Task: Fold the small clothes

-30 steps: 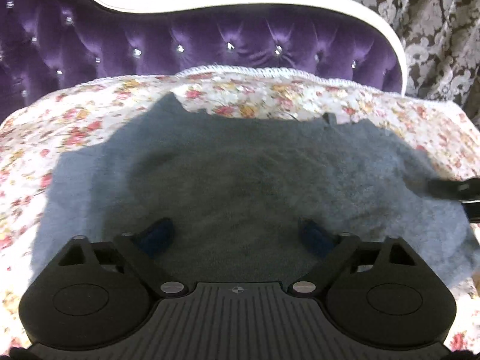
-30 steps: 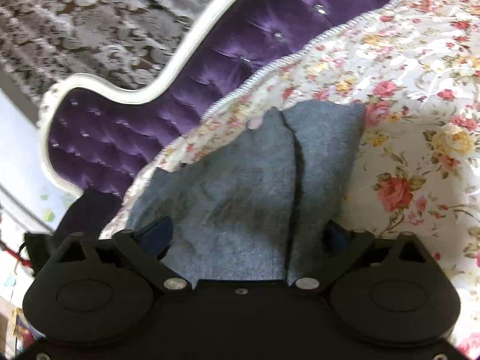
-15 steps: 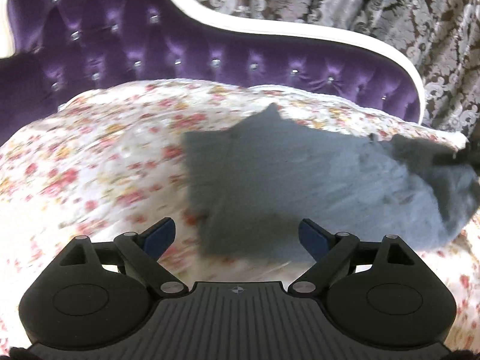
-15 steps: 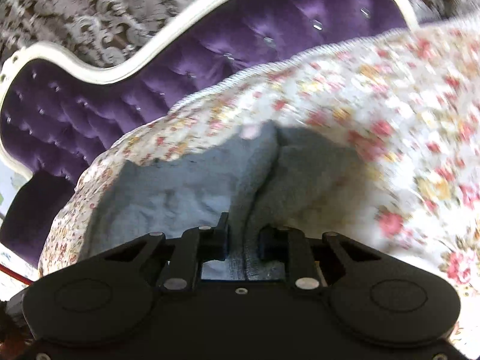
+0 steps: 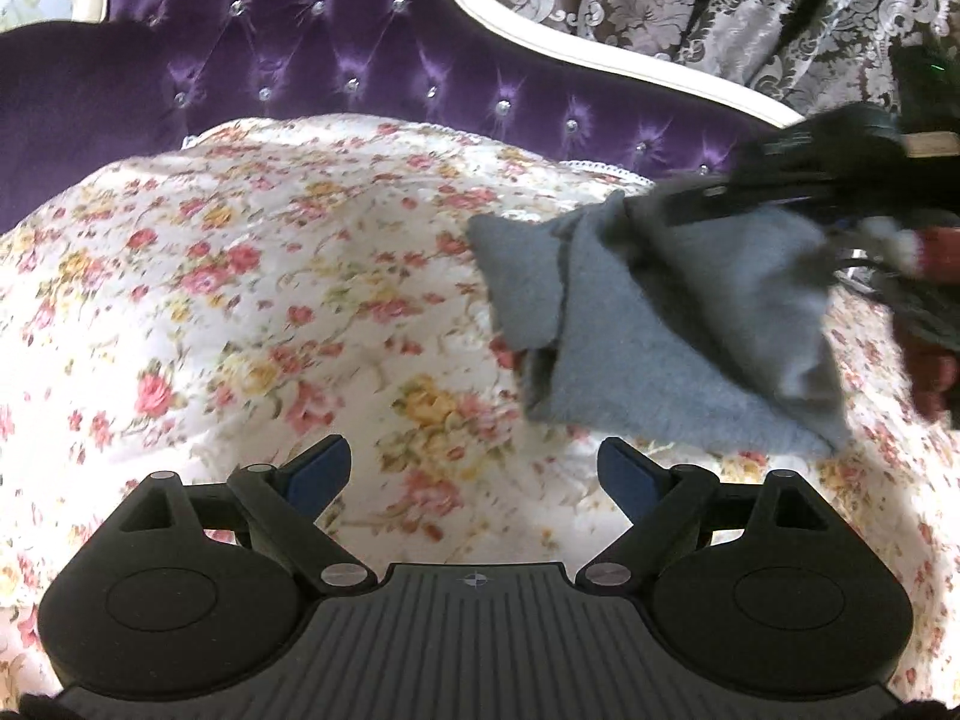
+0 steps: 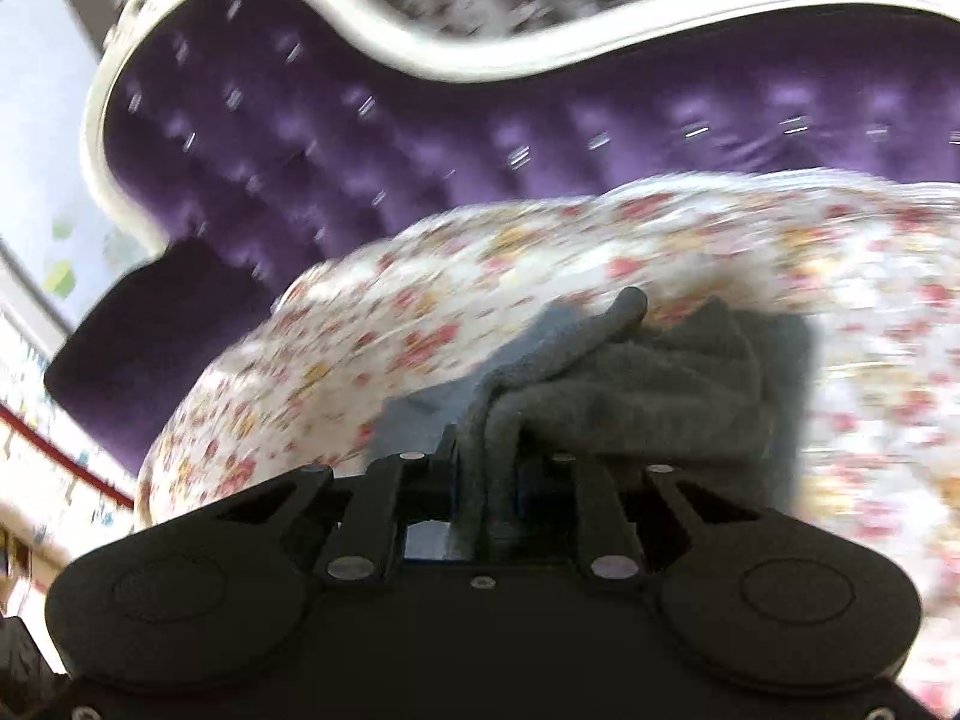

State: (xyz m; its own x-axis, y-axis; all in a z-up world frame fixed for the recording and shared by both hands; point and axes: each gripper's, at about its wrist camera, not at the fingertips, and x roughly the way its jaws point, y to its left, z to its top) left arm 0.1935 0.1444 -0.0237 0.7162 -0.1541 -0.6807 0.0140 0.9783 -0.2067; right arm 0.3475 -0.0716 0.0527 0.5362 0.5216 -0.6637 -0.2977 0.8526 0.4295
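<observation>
A folded grey fleece garment point(image 5: 672, 324) hangs above the floral bedspread point(image 5: 270, 300) at the right of the left wrist view, lifted by one edge. My right gripper point(image 6: 487, 474) is shut on a bunch of that grey cloth point(image 6: 648, 396); it also shows in the left wrist view point(image 5: 708, 204) at the garment's upper edge. My left gripper point(image 5: 474, 471) is open and empty, low over the bedspread, left of and below the garment.
A purple tufted headboard with a white frame point(image 5: 372, 48) stands behind the bed. Patterned curtains point(image 5: 690, 0) hang beyond it. The right wrist view is blurred by motion.
My right gripper shut on the garment's edge and lifted it to the right. My left gripper came off the cloth and now hovers over bare bedspread.
</observation>
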